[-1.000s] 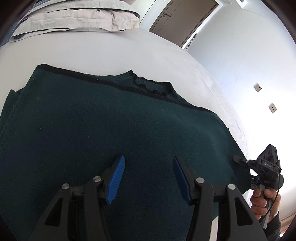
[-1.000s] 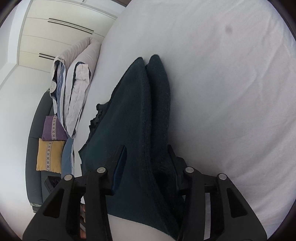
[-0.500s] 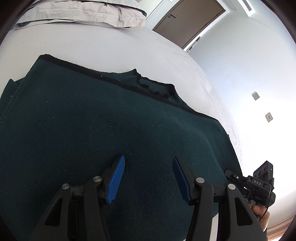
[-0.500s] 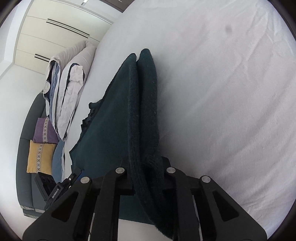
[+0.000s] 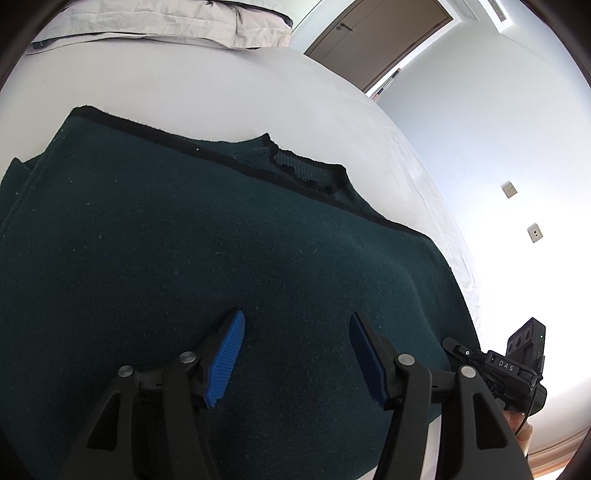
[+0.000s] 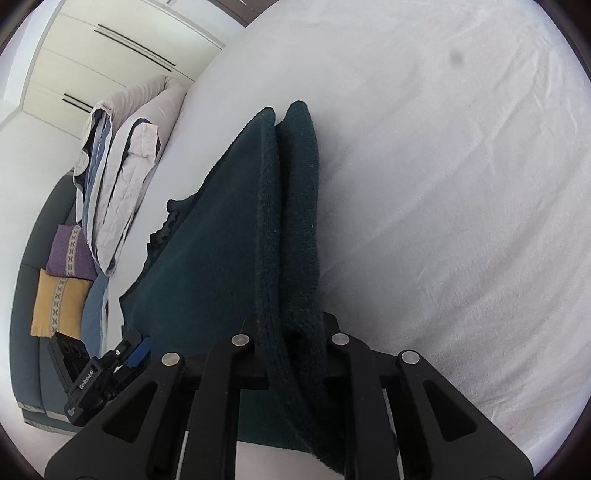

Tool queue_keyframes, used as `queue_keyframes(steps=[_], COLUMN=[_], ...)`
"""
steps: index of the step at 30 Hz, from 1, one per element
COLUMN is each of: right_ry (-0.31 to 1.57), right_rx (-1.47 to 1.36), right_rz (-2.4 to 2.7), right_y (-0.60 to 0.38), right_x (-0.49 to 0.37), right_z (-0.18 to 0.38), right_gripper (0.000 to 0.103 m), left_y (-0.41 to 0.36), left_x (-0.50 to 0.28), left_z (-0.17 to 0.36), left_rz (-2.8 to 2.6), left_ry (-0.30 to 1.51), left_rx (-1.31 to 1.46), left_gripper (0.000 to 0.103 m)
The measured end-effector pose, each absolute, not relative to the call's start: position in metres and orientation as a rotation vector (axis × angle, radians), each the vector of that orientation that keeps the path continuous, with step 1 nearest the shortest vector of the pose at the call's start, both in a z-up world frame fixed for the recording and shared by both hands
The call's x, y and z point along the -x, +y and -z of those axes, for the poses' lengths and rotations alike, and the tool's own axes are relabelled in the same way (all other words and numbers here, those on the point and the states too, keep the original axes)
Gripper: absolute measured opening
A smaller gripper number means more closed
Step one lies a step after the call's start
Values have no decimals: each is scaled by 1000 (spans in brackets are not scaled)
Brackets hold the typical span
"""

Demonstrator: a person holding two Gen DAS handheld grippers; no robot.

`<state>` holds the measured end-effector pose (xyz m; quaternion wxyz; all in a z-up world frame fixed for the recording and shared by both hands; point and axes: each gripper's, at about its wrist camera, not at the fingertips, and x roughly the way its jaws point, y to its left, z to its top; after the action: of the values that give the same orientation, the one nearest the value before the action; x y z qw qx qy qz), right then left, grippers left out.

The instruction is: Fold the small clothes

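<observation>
A dark green knit sweater [image 5: 221, 251] with black trim lies folded on the white bed [image 5: 184, 85]. My left gripper [image 5: 295, 350] is open, its blue pads just above the sweater's near part, holding nothing. My right gripper [image 6: 291, 336] is shut on the sweater's doubled edge [image 6: 291, 221], which runs away from the jaws as two thick folds. The right gripper also shows at the sweater's right edge in the left wrist view [image 5: 517, 365]. The left gripper shows at the lower left of the right wrist view [image 6: 110, 365].
Pillows [image 5: 166, 18] are stacked at the head of the bed; they also show in the right wrist view [image 6: 122, 166]. A grey sofa [image 6: 26, 295] with purple and yellow cushions [image 6: 59, 295] stands beyond the bed. A door [image 5: 376, 40] is in the far wall.
My right gripper has closed on the sweater's doubled edge, which lay between open jaws a second ago. My left gripper stays open and has shifted slightly over the sweater.
</observation>
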<state>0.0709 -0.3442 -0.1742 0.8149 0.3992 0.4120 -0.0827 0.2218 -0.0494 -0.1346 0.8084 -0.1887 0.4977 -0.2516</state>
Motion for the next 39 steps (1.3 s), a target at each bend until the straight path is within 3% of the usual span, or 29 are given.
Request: queue_keyframes(steps=[7,11,14,25,29,30,34,36,39], right_ry=[904,896,910,961,958,953,936,928,891], right_rx=[-577,-216,-35,-22,1,8,10,20,32], right_rz=[236,107,-22,-50,-56,-57,-77,-87,-83], right_y=[-298,-192,-120,-109,-107,-107,-106,-104,-107], right_x=[-93,-121,-140,-145,-138,-136,-125,-113,-83], right_z=[125,80,76,107,111,110,105,101,94], right_gripper=[11,11,11,11,11,12,21,25,27], left_y=[-36,-19,-2,-2,-17,-23,-55,-60,-54], left_x=[-230,-237,-243,-256,-265,-267,-274,-274,-274], left_z=[136,129,132,143,134,132,130,130,132], left_rz=[581,605,642,734,718,719,737,719,715], left_ry=[1098,1102,1103,1158,1175,1186,1266,1272,1265], left_rx=[508,613,737,953,889,867,741,692,693], left_gripper=[62,62,67,81,82,77,23,16,15])
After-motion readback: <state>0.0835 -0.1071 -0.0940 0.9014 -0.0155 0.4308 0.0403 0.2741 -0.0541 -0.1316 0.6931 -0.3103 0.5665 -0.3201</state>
